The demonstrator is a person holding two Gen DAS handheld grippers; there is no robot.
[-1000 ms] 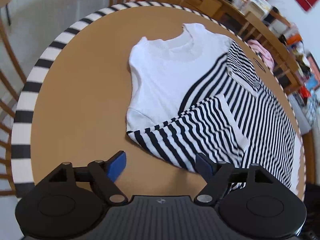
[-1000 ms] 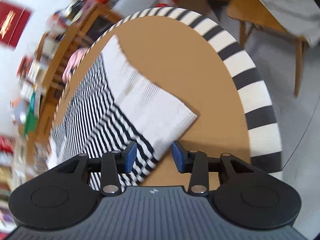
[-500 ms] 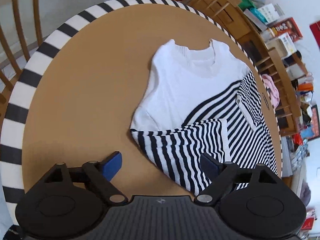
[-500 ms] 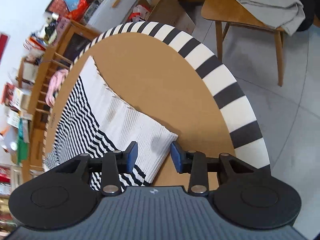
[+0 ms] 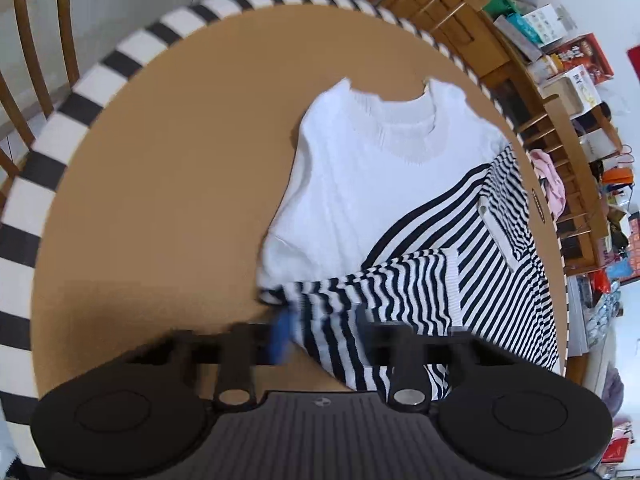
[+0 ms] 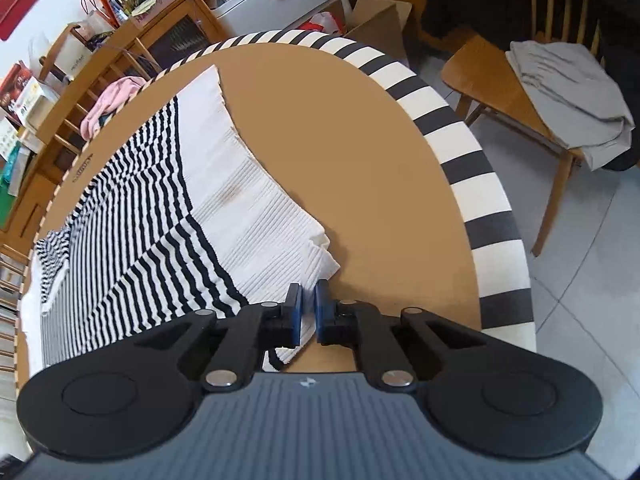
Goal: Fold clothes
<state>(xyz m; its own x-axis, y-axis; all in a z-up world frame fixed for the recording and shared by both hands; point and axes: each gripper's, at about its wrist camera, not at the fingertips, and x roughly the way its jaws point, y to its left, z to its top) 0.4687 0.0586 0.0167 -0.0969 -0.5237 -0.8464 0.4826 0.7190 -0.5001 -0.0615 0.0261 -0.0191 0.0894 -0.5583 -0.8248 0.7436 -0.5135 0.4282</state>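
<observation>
Left view: the left claw [image 5: 324,330] was wide open a moment ago; now it has snapped shut on the striped sleeve [image 5: 372,300] of the sweater [image 5: 360,200], though its blue pads are blurred. That looks like a grab for the next fold. Bare brown counter [image 5: 160,200] lies open to the left, up to the striped rim

Right view: the right claw [image 6: 307,314] was half open and is now clenched on the sweater's white hem corner [image 6: 316,256]. The sweater lies flat on the counter, and bare counter reaches to the rim on the right. A chair [image 6: 500,92] stands past the rim
</observation>
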